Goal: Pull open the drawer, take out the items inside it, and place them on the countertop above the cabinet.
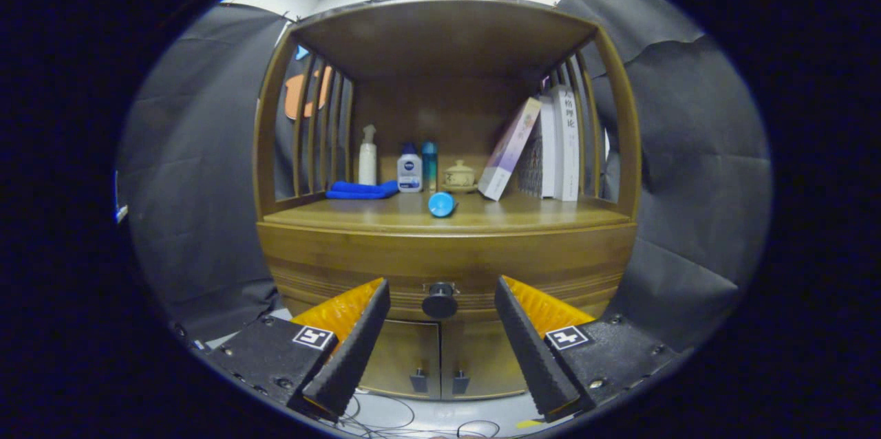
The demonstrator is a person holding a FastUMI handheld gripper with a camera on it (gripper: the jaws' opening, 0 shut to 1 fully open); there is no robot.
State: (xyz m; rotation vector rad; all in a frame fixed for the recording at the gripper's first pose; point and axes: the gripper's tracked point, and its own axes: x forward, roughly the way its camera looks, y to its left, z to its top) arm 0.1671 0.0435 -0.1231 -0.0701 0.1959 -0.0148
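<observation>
Hand-held gripper (440, 301) spread wide open, round black drawer knob (440, 301) between fingers w/o contact, wooden drawer (447, 267) shut under bamboo counter (537, 219) w/ blue cylinder (441, 204).

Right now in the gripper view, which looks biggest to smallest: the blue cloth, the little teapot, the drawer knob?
1. Blue cloth
2. Teapot and drawer knob look alike; the knob sits nearer the camera, so unsure.
The open gripper frames the knob.

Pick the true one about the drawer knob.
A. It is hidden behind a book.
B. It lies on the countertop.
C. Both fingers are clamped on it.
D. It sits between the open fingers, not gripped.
D: the drawer knob stands in the gap of the gripper, whose spread fingers do not touch it.
</observation>
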